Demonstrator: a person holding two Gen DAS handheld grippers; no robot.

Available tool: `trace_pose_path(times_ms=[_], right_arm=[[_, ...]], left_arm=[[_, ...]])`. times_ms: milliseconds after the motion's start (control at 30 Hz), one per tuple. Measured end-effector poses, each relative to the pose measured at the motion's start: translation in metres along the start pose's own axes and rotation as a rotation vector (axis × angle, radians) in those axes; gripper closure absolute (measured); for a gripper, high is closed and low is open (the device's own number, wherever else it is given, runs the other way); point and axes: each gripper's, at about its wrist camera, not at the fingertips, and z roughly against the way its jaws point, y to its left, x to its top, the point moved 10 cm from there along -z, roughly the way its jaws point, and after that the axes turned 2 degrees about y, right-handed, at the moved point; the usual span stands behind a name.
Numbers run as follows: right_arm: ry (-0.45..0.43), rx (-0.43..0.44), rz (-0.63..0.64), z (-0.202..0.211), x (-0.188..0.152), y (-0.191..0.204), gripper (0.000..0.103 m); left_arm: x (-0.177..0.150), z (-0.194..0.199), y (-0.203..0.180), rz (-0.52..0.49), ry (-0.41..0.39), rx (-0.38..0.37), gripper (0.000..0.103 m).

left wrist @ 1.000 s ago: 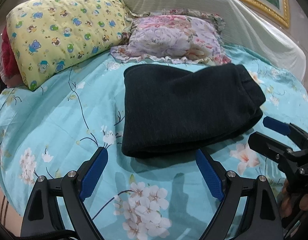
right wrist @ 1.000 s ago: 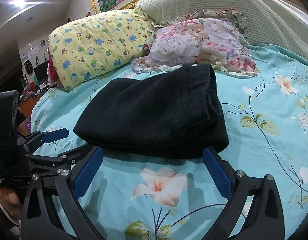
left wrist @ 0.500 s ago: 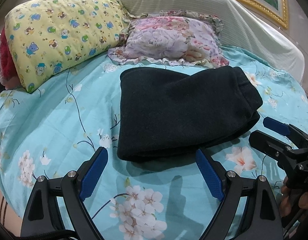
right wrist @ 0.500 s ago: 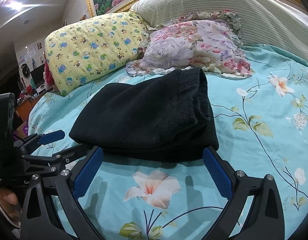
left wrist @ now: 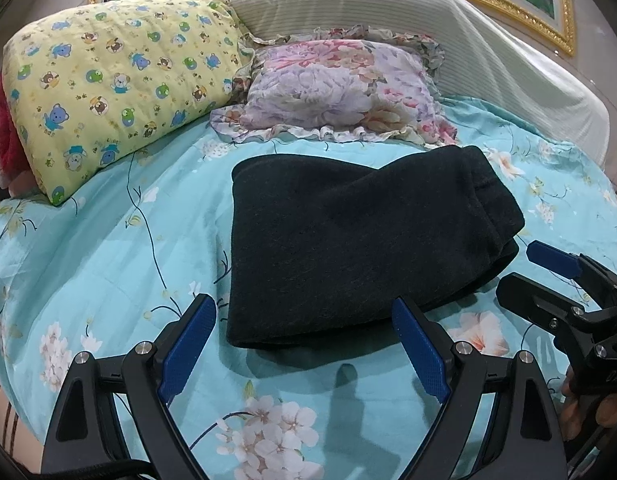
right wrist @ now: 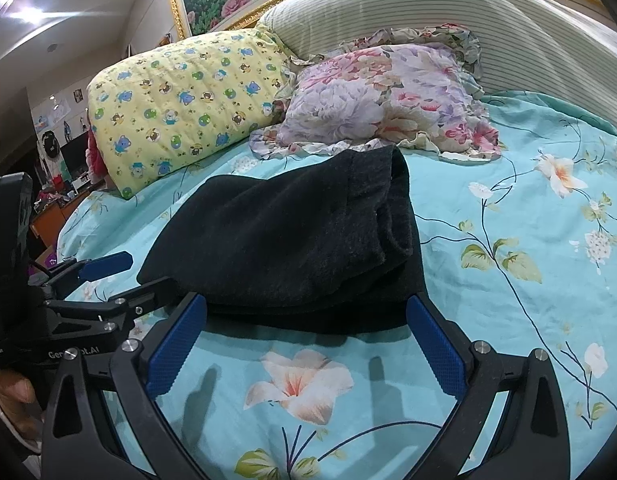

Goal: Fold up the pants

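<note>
Folded black pants (left wrist: 360,240) lie on the bed (left wrist: 108,248) dead ahead of both claws, long axis crosswise; left claw (left wrist: 304,344) and right claw (right wrist: 304,344) gape wide, empty, near hem just beyond each claw's tips.

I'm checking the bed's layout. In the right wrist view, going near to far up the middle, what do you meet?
right gripper → peach flower print on the bedsheet → folded black pants → floral pillow → striped headboard cushion
</note>
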Motion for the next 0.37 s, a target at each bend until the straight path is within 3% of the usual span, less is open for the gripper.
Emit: trace_pose_path(times_ms=[367], right_arm=[[-0.002,0.01,-0.008,-0.001,0.0029,-0.0004,0.003]], left_arm=[[0.0017,-0.0016,-0.0009,-0.003,0.006,0.005,0.012]])
